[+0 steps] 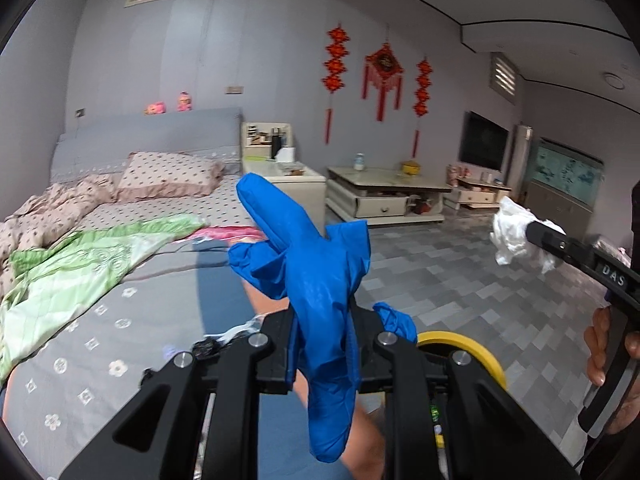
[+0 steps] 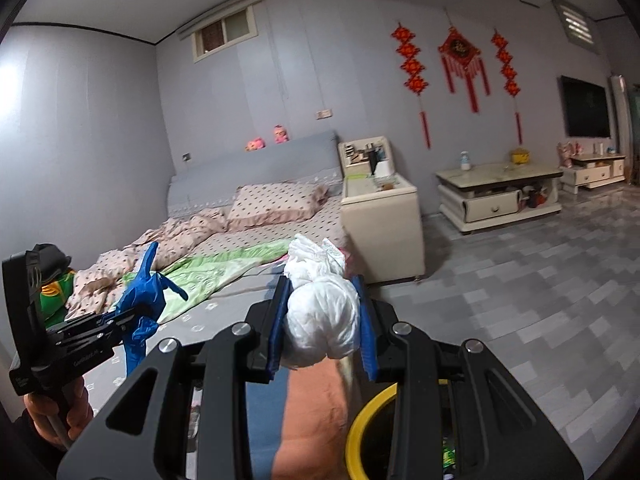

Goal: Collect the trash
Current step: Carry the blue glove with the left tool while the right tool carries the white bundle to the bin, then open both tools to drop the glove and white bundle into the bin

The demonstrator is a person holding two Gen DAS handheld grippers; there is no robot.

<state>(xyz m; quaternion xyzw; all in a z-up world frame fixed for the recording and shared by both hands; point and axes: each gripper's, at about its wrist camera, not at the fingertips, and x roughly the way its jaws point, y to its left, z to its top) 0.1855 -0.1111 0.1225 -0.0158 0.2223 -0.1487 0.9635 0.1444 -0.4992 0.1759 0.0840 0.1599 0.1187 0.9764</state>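
Observation:
My left gripper point(image 1: 324, 344) is shut on a crumpled blue glove point(image 1: 316, 280), held in the air above the bed's edge; the same glove shows in the right wrist view point(image 2: 142, 300). My right gripper point(image 2: 324, 320) is shut on a rolled white diaper point(image 2: 322, 320), also seen in the left wrist view point(image 1: 516, 236) at the right. A yellow-rimmed trash bin point(image 2: 370, 412) sits just below both grippers; its rim also shows in the left wrist view point(image 1: 480, 350).
A bed point(image 2: 248, 248) with a grey sheet, a green blanket point(image 1: 84, 264) and a pink pillow lies ahead on the left. A cream bedside cabinet point(image 2: 380, 220), a low coffee table point(image 2: 500, 192) and a wall TV stand along the far wall. The tiled floor point(image 2: 540, 300) lies to the right.

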